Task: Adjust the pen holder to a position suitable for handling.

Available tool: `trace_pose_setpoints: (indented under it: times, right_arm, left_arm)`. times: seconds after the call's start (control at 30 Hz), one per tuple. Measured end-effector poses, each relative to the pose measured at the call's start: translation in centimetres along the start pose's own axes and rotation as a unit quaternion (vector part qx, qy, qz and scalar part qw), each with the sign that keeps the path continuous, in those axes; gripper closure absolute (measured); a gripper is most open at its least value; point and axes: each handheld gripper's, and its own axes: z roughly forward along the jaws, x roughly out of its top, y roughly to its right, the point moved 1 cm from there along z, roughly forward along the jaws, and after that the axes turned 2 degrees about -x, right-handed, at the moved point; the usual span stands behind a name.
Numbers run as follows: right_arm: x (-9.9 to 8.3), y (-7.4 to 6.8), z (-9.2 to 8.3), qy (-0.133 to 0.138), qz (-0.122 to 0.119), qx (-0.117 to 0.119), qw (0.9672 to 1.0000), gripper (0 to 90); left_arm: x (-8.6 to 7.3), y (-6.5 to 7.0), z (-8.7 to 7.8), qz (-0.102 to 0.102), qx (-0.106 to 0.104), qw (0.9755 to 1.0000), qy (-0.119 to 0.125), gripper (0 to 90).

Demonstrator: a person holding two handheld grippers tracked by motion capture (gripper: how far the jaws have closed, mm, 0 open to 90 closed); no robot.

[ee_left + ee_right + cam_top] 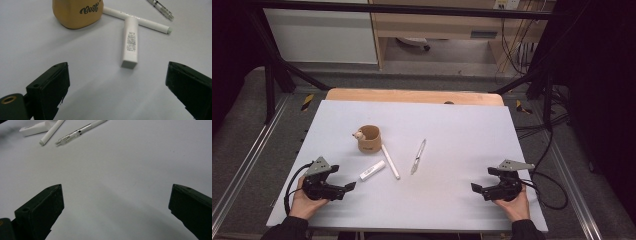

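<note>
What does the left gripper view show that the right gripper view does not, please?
Left gripper view alone: the brown cup with "Best" lettering, and the printed label along the white tube. Right gripper view alone: the clear pen's tip and much of its length, plus a broad bare stretch of white table. Both share: the tube, the white pen touching it, the clear pen, and black fingers spread apart with nothing between them.
</note>
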Motion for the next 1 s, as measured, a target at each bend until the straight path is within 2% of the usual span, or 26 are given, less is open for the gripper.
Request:
trace_pose_setpoints:
  times: [0.43,0.5,0.57,0.7,1.0]
  right_arm:
    - [0.0,-0.1,0.0,-0.002,-0.001,0.001,1.0000,0.5]
    - [0.0,-0.1,0.0,-0.003,-0.002,0.000,1.0000,0.5]
    - [0.0,-0.1,0.1,-0.003,-0.003,0.000,1.0000,0.5]
    - [0.0,-0.1,0.1,-0.003,-0.002,-0.001,1.0000,0.5]
    - [0.0,-0.1,0.1,-0.005,0.000,-0.001,1.0000,0.5]
  left_arm:
    - [0.5,0.2,-0.1,0.000,-0.003,1.0000,-0.001,5.2]
    - [0.8,0.3,-0.1,0.005,0.002,1.0000,-0.004,5.1]
    - [1.2,0.5,-0.1,0.003,0.016,0.9998,-0.005,5.6]
    - [1.4,0.7,0.0,-0.007,0.015,0.9998,-0.005,5.8]
    - [2.4,0.5,-0.4,-0.002,0.020,0.9998,-0.005,6.9]
